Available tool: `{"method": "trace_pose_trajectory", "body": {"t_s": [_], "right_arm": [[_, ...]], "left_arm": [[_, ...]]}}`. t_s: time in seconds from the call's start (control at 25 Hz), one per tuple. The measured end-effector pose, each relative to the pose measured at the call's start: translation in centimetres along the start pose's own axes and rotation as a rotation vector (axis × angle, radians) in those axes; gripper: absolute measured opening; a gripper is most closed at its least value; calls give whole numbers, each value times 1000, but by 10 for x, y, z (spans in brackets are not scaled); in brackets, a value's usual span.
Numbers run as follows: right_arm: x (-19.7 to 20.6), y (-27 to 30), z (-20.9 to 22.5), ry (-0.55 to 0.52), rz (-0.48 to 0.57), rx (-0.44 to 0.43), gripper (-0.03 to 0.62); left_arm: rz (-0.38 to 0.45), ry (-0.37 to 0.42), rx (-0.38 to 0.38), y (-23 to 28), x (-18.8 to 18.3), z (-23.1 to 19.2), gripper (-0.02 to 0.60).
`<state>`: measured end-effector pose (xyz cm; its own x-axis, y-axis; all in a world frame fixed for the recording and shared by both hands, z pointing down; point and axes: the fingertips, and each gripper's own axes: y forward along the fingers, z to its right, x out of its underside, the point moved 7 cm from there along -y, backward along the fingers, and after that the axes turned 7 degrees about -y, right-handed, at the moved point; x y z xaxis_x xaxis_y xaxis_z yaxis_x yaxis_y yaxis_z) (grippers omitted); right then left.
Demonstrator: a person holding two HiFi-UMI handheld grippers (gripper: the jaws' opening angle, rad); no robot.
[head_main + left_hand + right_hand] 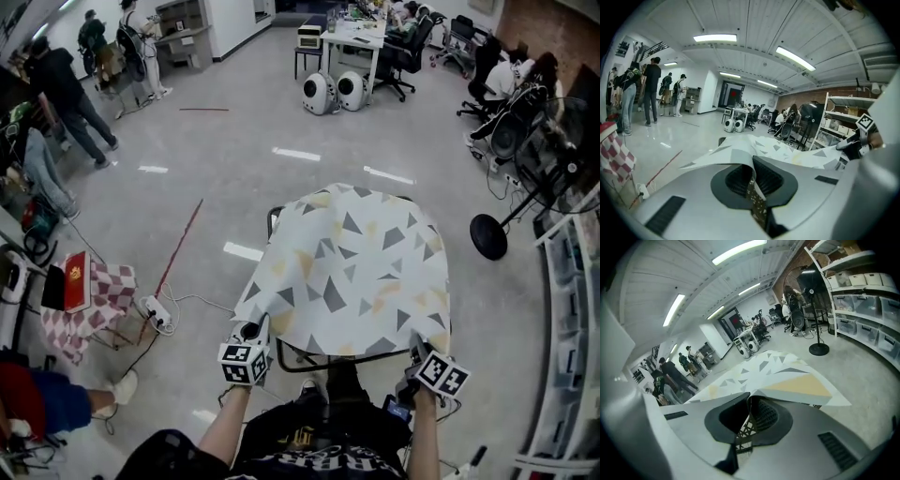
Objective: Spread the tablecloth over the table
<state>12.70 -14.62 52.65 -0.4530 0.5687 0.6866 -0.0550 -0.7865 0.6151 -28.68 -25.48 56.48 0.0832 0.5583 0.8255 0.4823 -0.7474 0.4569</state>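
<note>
A white tablecloth [349, 267] printed with grey and yellow triangles lies draped over a small dark-framed table [274, 217] in the head view, with its near edge hanging toward me. My left gripper [252, 330] is shut on the cloth's near left corner. In the left gripper view its jaws [752, 177] pinch a fold of the tablecloth [740, 152], which stretches away ahead. My right gripper [420, 350] is shut on the near right corner. The right gripper view shows the cloth [787, 376] caught between the closed jaws [749, 417]. The tabletop is hidden under the fabric.
A stool with a red-and-white checked cloth [103, 300] and a red box [75, 279] stands at the left, with a power strip [155, 314] and cables on the floor. A standing fan [489, 234] and storage shelves [572, 309] lie to the right. People stand at the far left.
</note>
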Motion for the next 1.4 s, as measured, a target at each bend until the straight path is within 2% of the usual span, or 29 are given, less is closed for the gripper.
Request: {"method": "trace_pose_trajectory", "body": {"t_s": [0.12,0.32,0.64,0.96,1.12,1.2,1.28,1.32,1.4], "right_arm": [[25,-6,-9,-67,-34,23,17],[39,-8,-9,-109,-67,46,17],[89,-12,37,-28,-117,111,23],[111,-8,102,64,-157,132,41],[114,-1,139,66,-168,107,49],[115,2,149,61,-173,72,68],[120,1,154,45,-202,54,154],[124,-2,155,35,-217,51,194],[130,-10,158,25,-238,50,215]], "left_arm": [[-44,-8,19,-15,30,5,20],[-73,8,21,-20,47,17,20],[-135,-37,-3,-46,98,5,20],[-208,-106,-113,-49,144,25,20],[-242,-180,-146,-47,168,39,21],[-261,-197,-177,-45,174,43,21],[-301,-160,-212,-44,177,50,34],[-317,-138,-220,-46,178,56,61],[-332,-129,-221,-51,181,66,158]]}}
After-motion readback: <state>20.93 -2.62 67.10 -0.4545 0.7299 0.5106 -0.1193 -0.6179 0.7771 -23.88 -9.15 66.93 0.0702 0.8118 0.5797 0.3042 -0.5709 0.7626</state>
